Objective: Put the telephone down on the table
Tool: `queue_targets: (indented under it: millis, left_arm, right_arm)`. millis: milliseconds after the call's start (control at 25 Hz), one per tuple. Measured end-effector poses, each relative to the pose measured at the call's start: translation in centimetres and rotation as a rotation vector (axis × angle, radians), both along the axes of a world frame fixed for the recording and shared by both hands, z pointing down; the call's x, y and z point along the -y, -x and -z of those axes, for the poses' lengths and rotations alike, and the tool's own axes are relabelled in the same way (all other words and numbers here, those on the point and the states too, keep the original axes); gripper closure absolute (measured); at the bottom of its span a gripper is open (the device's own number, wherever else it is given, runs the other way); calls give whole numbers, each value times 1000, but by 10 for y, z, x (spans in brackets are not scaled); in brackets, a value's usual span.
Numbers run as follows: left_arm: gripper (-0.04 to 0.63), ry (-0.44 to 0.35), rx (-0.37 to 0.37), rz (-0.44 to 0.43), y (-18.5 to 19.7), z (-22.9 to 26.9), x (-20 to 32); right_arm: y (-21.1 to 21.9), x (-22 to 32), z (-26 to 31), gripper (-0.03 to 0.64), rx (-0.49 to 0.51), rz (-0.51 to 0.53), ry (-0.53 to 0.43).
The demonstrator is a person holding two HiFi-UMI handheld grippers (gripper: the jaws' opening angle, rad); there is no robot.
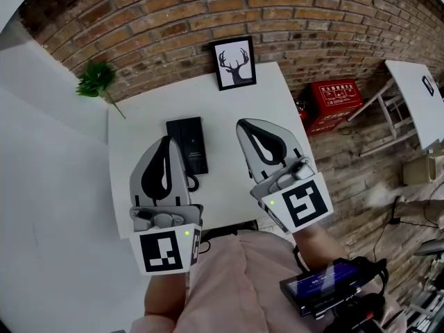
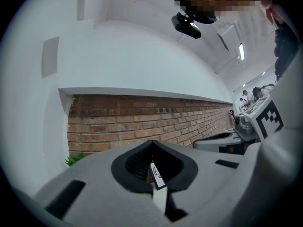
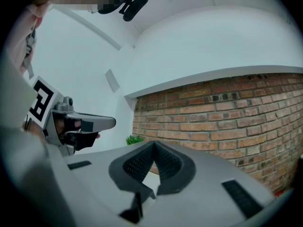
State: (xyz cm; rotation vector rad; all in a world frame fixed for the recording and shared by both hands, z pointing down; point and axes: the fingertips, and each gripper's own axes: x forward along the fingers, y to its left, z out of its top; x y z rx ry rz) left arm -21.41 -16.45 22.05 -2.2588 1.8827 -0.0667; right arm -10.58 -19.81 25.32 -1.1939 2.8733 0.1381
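Note:
A black telephone [image 1: 187,143] lies flat on the white table [image 1: 277,109], its coiled cord [image 1: 193,182] trailing toward the near edge. My left gripper [image 1: 166,139] hovers level just left of the phone's near half, jaws shut and empty. The right gripper [image 1: 247,123] hangs to the phone's right, also shut with nothing in it. In the left gripper view the closed jaws [image 2: 152,144] point at the brick wall, and the right gripper [image 2: 246,126] shows beside them. The right gripper view has its own shut jaws [image 3: 154,144] and the left gripper [image 3: 75,124] at the left.
A framed deer picture [image 1: 234,62] leans on the brick wall at the table's back edge. A green plant [image 1: 97,80] sits at the back left corner. On the brick floor to the right are a red box [image 1: 335,97] and a white stand [image 1: 415,92].

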Motion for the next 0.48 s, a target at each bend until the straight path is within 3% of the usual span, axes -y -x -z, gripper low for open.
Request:
queue_targets:
  millis: [480]
  left_arm:
    - [592, 12, -9, -13, 5, -1, -1]
  right_arm:
    - [8, -2, 0, 612, -8, -4, 22]
